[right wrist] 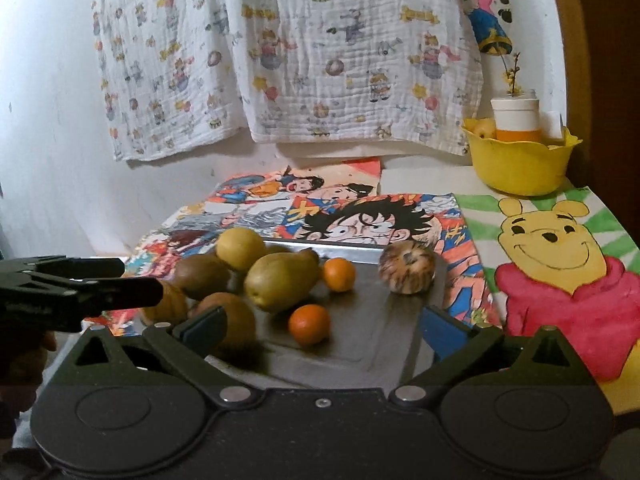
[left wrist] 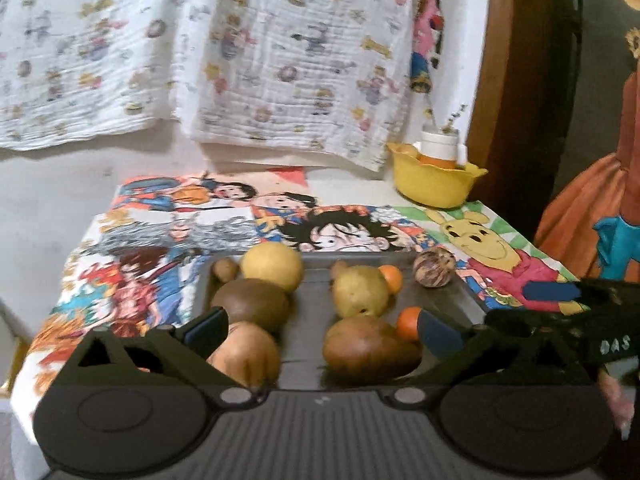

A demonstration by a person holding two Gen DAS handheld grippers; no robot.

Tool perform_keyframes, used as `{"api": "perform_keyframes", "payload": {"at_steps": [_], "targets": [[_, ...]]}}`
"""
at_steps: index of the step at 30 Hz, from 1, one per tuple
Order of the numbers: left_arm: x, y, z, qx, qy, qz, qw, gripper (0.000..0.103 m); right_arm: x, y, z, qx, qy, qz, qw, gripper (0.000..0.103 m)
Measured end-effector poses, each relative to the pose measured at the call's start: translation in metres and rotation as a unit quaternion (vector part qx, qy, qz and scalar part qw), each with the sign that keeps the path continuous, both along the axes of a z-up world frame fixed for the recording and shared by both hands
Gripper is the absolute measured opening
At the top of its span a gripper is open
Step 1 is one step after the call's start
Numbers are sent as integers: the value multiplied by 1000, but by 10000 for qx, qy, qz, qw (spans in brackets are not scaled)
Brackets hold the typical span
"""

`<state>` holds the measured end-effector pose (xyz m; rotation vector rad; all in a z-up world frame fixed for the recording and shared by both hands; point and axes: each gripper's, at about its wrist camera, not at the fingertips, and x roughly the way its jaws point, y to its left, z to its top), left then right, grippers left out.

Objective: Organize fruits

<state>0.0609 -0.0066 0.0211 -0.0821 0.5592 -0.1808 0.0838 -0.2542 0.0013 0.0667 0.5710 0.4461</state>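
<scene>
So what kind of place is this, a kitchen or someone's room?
Probably a room in a home, not clearly a kitchen: a cartoon-print cloth hangs on the wall, hand-drawn cartoon pictures cover the table, and a metal tray holds fruit.

"DAS" (white) on right tongs (left wrist: 552, 290)

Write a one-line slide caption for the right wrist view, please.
Open right claw above a metal tray of fruit, yellow bowl behind.
</scene>
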Motion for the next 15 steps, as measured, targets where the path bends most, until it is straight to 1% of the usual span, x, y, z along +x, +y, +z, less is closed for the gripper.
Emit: {"api": "perform_keyframes", "payload": {"at_steps": [6,10,12,15], "targets": [[-30,6,-2,57,-85,418,9991,103,-30,-1,-2,235,-100,-281,9993,102],[-49,6,-7,208,-125,628,9977,103,-43,-2,-8,344,37,-296,9990,102],[-58,4,-10,290,-144,699,9970,103,-50,1,-11,307,50,-178,9994,102],[-67,-1,-14,386,-130,664,9970,103,-60,7,-14,134,-79,-73,9999,102]]}}
